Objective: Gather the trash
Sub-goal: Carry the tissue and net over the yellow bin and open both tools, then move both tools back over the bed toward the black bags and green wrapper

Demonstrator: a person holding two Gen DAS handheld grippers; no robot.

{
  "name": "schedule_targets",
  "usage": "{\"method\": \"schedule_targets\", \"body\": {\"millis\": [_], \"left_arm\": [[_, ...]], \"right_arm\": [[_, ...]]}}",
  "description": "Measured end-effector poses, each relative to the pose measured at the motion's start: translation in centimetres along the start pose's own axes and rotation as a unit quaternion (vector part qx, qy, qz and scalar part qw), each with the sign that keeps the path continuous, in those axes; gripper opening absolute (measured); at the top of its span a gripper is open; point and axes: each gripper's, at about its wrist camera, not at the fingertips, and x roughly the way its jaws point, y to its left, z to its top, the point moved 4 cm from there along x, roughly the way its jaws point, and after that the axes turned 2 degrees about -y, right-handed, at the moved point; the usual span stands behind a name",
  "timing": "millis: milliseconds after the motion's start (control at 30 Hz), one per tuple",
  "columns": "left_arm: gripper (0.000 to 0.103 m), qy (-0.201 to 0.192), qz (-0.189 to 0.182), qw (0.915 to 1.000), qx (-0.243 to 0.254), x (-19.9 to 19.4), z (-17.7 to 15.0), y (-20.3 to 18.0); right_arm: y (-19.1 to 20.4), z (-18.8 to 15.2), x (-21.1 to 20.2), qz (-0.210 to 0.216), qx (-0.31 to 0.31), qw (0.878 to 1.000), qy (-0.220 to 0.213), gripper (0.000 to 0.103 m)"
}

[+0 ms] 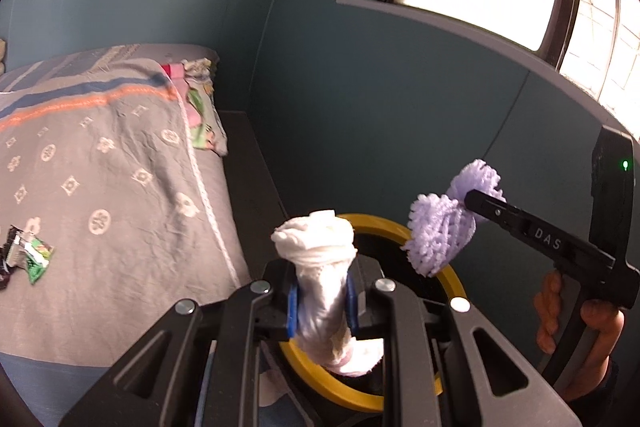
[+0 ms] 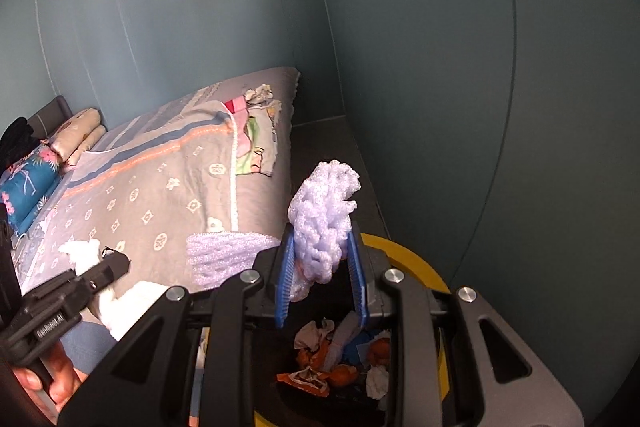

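My left gripper [image 1: 322,293] is shut on a twisted white tissue wad [image 1: 316,247], which it holds over the near side of a yellow-rimmed bin [image 1: 374,221]. My right gripper [image 2: 320,267] is shut on a lilac foam net [image 2: 324,211] above the same bin [image 2: 418,263]. The bin holds orange peel, wrappers and crumpled paper [image 2: 340,359]. The left wrist view shows the right gripper [image 1: 474,201] and its foam net [image 1: 438,231] over the bin's far right rim. The right wrist view shows the left gripper [image 2: 120,261] with the white tissue [image 2: 82,251].
A green wrapper [image 1: 38,259] and a second lilac foam piece [image 2: 224,255] lie on the grey patterned bed cover [image 1: 120,167]. Folded clothes [image 2: 256,131] sit at the bed's far end, pillows [image 2: 28,187] at its head. A dark floor strip [image 1: 248,167] runs along the teal wall.
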Motion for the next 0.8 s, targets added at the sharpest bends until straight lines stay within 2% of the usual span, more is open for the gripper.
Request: {"method": "schedule_targets", "body": {"millis": [400,667,800], "left_arm": [[0.018,0.043,-0.028,0.9987,0.006,4.8,-2.6,-2.0],[0.040,0.045,-0.034,0.9984,0.002,5.3,-2.9,-1.7],[0.057,0.043,-0.035,0.9984,-0.009,5.1,-2.8,-1.1]], "right_arm": [[-1.9,-1.3,3.0,-0.010,0.015,1.000,0.024,0.027],[-1.9,-1.7,4.2,-0.011,0.017,0.999,0.033,0.033],[-1.9,-1.6,4.6,-0.014,0.024,0.999,0.039,0.041]]}}
